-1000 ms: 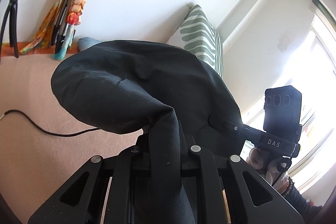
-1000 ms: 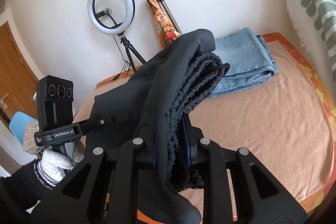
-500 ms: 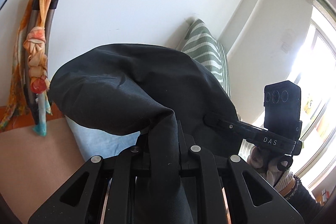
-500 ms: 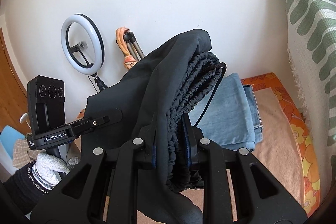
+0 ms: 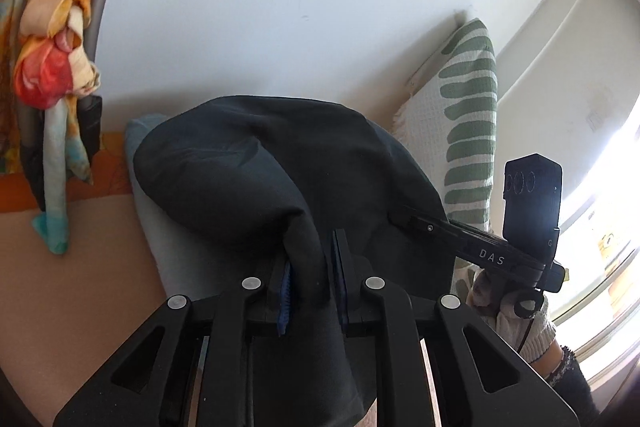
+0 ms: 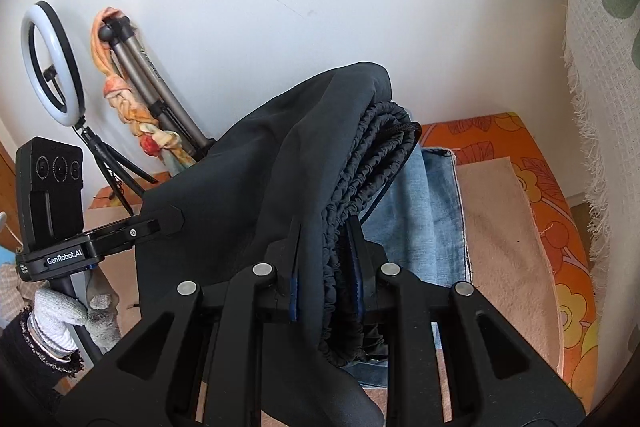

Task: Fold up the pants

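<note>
- Black pants [image 5: 280,163] bunched, held aloft between both grippers, above folded blue jeans [image 6: 424,211].
- Left gripper [image 5: 310,267]: jaws nearly closed, pinching a fold of plain pants fabric; the rest billows over the jaws and drapes down.
- Right gripper [image 6: 326,259]: jaws narrowly parted, clamped on the gathered elastic waistband [image 6: 376,155], drawcord hanging alongside.
- Jeans lie on a tan blanket [image 6: 504,251]; orange floral cover [image 6: 560,187] at its far and right edges, white wall just behind.
- Green-striped cushion [image 5: 468,131] stands close on the right.
- Tripod with scarf [image 6: 136,95] and ring light [image 6: 52,63] stand to the left, near the wall.
</note>
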A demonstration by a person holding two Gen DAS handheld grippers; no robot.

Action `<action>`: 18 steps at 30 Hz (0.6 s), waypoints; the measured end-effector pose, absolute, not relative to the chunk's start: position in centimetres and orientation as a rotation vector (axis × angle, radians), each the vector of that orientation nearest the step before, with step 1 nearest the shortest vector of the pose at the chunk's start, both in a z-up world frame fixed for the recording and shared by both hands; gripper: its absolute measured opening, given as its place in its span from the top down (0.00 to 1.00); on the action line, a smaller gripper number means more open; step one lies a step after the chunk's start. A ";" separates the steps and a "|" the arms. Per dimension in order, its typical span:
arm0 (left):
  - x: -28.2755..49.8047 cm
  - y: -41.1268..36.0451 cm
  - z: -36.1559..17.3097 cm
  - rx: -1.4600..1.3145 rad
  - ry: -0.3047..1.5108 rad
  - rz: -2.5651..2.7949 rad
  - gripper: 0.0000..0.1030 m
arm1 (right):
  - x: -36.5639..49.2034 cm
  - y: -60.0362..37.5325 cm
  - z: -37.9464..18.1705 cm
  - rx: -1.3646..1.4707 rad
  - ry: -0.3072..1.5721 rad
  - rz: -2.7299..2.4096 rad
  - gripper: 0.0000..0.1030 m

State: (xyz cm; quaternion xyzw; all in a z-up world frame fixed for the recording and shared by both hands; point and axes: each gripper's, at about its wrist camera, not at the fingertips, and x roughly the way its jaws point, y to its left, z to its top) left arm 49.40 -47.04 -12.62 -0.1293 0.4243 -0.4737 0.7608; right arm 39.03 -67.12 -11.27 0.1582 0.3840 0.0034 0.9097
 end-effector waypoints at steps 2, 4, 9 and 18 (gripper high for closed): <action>49.0 -46.1 -13.4 -0.270 0.940 -1.012 0.81 | 39.5 -67.8 -12.4 0.308 0.812 -0.043 0.78; 48.4 -45.5 -14.2 -0.235 0.961 -0.993 0.80 | 39.5 -68.3 -12.9 0.302 0.823 -0.075 0.74; 46.9 -44.3 -16.1 -0.222 1.032 -0.972 0.61 | 38.6 -69.0 -12.7 0.291 0.826 -0.179 0.67; 44.7 -41.6 -17.5 -0.515 1.119 -1.094 0.59 | 36.8 -67.7 -11.2 0.293 0.793 -0.224 0.48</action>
